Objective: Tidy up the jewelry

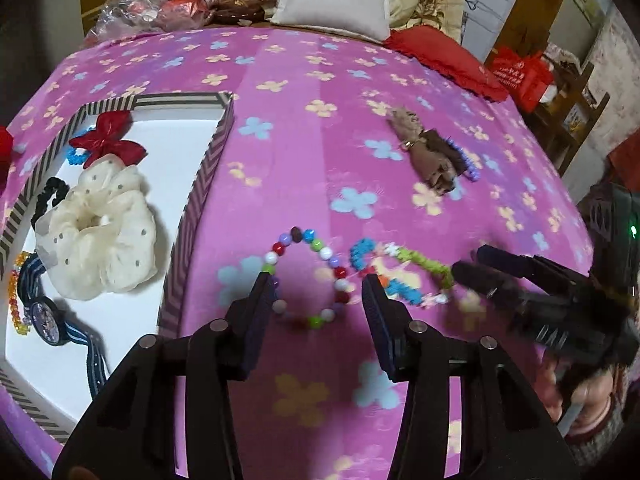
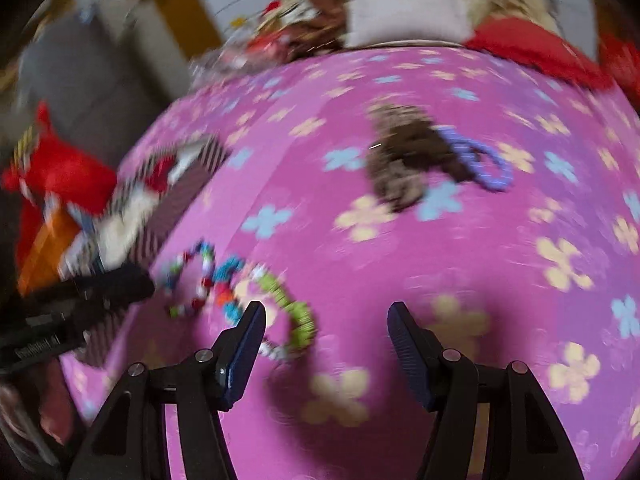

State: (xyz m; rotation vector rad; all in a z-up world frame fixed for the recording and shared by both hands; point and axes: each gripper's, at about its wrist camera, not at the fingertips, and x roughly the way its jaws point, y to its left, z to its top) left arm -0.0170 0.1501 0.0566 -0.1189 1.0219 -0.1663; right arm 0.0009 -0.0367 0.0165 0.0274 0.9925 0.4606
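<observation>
A round multicoloured bead bracelet (image 1: pixel 310 280) lies on the pink flowered blanket, between the fingertips of my open left gripper (image 1: pixel 320 286). Right of it lies a blue, green and white bead bracelet (image 1: pixel 404 276). My right gripper (image 1: pixel 468 264) comes in from the right beside it. In the blurred right wrist view my right gripper (image 2: pixel 326 316) is open and empty above the blanket, with the green bracelet (image 2: pixel 296 316) at its left finger and the round one (image 2: pixel 192 280) farther left. A striped box (image 1: pixel 192 208) with a white floor holds a cream scrunchie (image 1: pixel 96 232), red bow (image 1: pixel 106 140) and blue watch (image 1: pixel 48 316).
A brown fabric hair piece (image 1: pixel 430 156) with a purple coil band (image 1: pixel 468 162) lies farther back on the blanket. Pillows (image 1: pixel 336 0) and a red cushion (image 1: pixel 444 60) line the far edge. A red bag (image 1: pixel 520 76) stands at the right.
</observation>
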